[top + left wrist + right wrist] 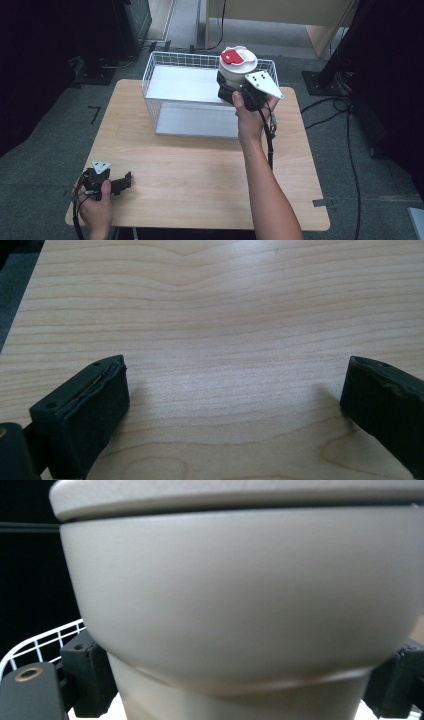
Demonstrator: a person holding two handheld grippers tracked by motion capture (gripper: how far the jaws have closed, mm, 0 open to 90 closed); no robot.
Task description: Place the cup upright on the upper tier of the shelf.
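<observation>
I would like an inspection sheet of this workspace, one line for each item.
Surface: light wooden table, bare wood under the left gripper.
Job's things: white cup with a red and white lid, held above the far right corner of the white wire basket; basket stands at the table's far edge.
Clutter: nothing seen.
Grippers: right gripper shut on the cup's lower part; left gripper open, low over the near left corner.
Cables: one black cable runs along the right forearm; others lie on the floor at right.
Surroundings: grey carpet, dark stands, wooden furniture behind.
</observation>
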